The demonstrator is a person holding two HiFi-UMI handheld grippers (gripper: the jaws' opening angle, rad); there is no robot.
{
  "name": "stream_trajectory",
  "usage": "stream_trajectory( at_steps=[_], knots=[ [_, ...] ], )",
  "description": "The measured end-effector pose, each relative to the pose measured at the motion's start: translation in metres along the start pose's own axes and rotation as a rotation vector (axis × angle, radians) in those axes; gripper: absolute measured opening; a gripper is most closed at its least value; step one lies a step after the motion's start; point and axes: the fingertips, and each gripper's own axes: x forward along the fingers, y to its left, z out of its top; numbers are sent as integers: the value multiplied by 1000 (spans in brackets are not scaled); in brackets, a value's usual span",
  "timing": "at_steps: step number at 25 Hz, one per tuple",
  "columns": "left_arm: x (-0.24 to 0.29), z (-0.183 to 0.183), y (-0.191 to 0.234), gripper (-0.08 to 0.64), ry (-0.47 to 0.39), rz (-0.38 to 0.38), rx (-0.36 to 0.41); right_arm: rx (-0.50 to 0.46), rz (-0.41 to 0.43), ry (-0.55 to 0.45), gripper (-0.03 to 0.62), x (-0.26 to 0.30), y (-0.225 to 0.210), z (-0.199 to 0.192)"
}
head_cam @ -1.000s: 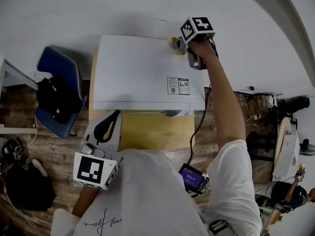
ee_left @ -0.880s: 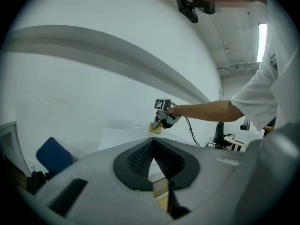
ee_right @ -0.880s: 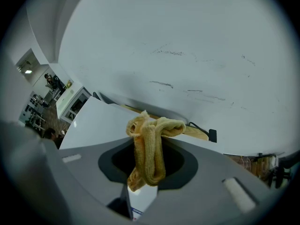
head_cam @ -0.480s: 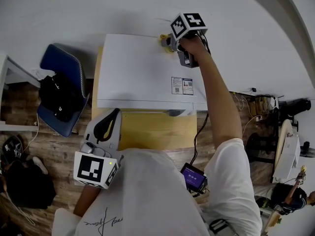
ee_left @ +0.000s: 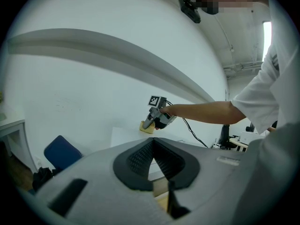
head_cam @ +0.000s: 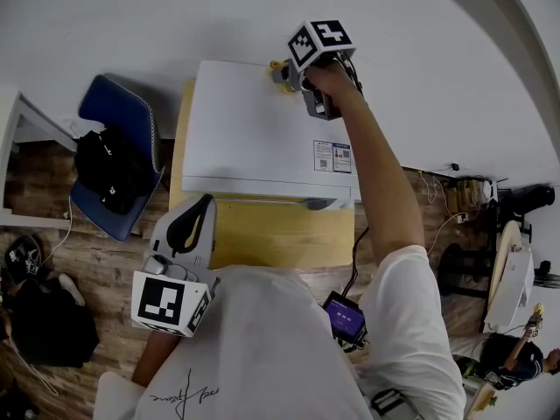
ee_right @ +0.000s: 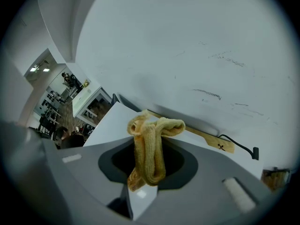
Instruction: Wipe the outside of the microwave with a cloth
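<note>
Yellow cloth (ee_right: 150,149), clamped in right tongs (ee_right: 146,175), touches microwave's (head_cam: 254,134) far edge; left tongs (ee_left: 154,165) closed, empty; blue chair (head_cam: 114,112) beside worktop (head_cam: 262,234).

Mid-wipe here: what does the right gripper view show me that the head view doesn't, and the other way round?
Right gripper view only: the right gripper with its jaws closed on the yellow cloth, and a wooden strip along the wall behind the microwave. Head view only: the label sticker on the microwave's top, the blue chair to its left, and the left gripper near the person's body. Both: the cloth at the rear edge of the white microwave top, close to the wall.
</note>
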Motion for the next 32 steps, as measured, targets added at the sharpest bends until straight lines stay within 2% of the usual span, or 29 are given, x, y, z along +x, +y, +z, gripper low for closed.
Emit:
stream_trajectory(
  at_steps=[29,32],
  knots=[
    [-9,1,15,-9,6,65,-12,-144,173,-14,116,49,119,51],
    [-10,1,15,-9,7,69,-13,-146,218,-25,117,52,134,52]
  ],
)
